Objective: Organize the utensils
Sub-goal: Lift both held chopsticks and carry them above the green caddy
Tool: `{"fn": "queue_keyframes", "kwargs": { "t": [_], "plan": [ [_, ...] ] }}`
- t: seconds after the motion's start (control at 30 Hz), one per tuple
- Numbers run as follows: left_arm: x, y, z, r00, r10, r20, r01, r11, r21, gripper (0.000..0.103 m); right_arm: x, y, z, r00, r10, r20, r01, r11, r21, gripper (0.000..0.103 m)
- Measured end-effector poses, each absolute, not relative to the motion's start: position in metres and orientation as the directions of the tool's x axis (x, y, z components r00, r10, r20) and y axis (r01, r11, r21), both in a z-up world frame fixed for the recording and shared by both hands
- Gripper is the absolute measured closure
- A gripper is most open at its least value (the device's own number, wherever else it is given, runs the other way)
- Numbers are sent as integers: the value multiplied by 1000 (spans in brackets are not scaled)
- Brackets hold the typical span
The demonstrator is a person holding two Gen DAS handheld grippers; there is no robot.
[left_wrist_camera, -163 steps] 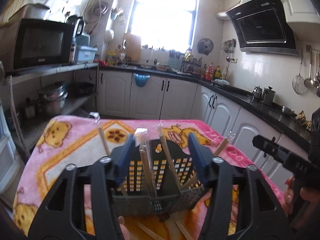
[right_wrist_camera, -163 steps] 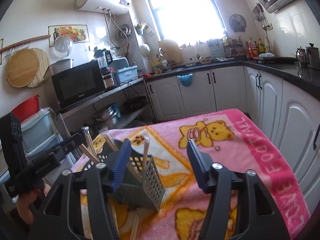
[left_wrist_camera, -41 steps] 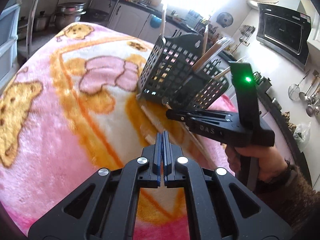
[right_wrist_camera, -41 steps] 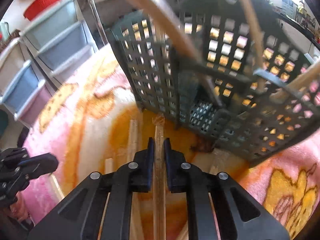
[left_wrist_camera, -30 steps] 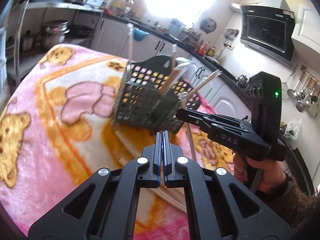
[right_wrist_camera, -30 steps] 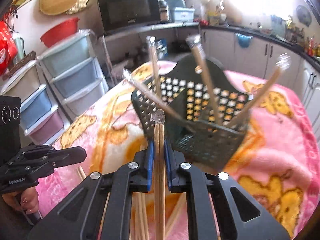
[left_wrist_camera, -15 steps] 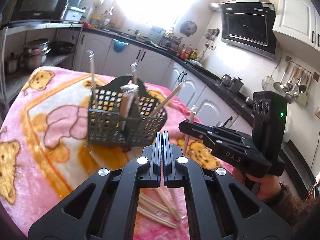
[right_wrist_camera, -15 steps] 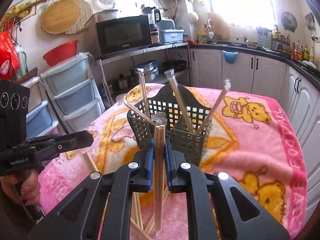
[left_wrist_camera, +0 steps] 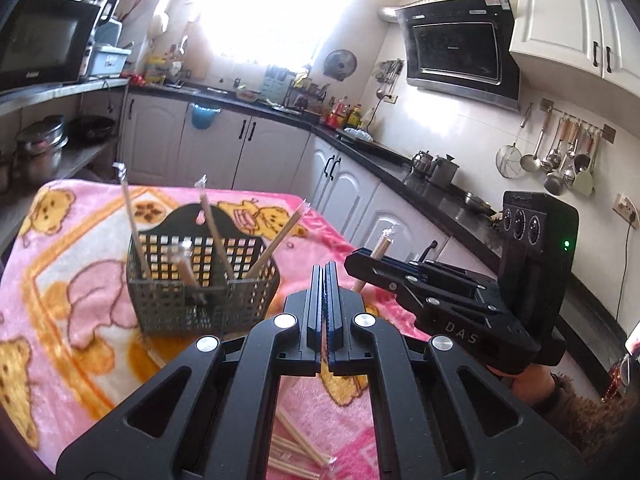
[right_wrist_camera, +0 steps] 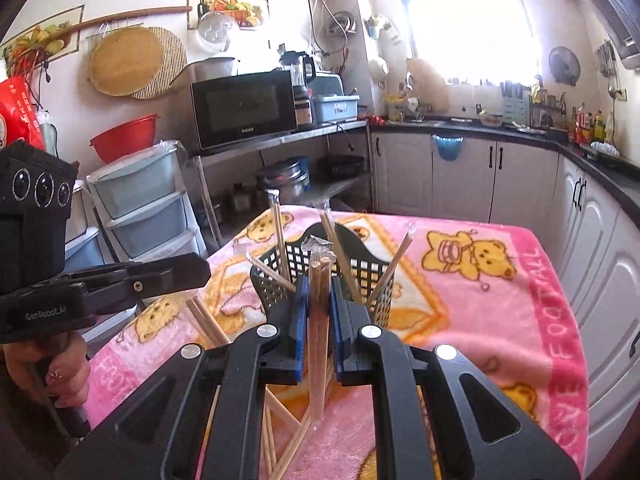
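A dark mesh utensil basket [left_wrist_camera: 168, 300] stands on the pink blanket [left_wrist_camera: 60, 360] with several wrapped chopstick pairs leaning in it. My right gripper [right_wrist_camera: 319, 292] is shut on a wrapped pair of wooden chopsticks [right_wrist_camera: 319, 344], held upright in front of the basket [right_wrist_camera: 362, 266] and above the blanket. In the left wrist view the same gripper [left_wrist_camera: 360, 264] shows on the right, with the chopsticks' wrapped tip [left_wrist_camera: 381, 246] sticking up. My left gripper [left_wrist_camera: 325, 280] is shut with nothing in it, hovering near the basket's right side. Several loose chopsticks [left_wrist_camera: 296, 444] lie on the blanket below.
More loose chopsticks [right_wrist_camera: 208, 324] lie left of the basket. The blanket-covered table ends at its right edge [right_wrist_camera: 560, 320], near white cabinets [right_wrist_camera: 600, 272]. Plastic drawers [right_wrist_camera: 140, 208] and a metal shelf with a microwave [right_wrist_camera: 244, 108] stand on the left. A hand [right_wrist_camera: 60, 376] holds the left gripper.
Both grippers have risen and drawn back from the basket. The right one lifted the chopstick pair off the blanket, and the basket now looks smaller and lower in both views.
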State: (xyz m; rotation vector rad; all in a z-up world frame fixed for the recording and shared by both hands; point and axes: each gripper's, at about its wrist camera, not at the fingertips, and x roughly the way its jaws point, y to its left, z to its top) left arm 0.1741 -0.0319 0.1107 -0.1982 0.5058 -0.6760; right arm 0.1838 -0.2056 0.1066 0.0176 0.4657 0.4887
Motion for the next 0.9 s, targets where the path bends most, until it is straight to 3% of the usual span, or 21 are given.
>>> {"fn": "queue_keyframes", "kwargs": {
  "t": [0.9],
  "plan": [
    [211,-31,211,773,-592,-227,553,805,-216,103,191,-218,164,830,464,-310,-458,884,97,93]
  ]
}}
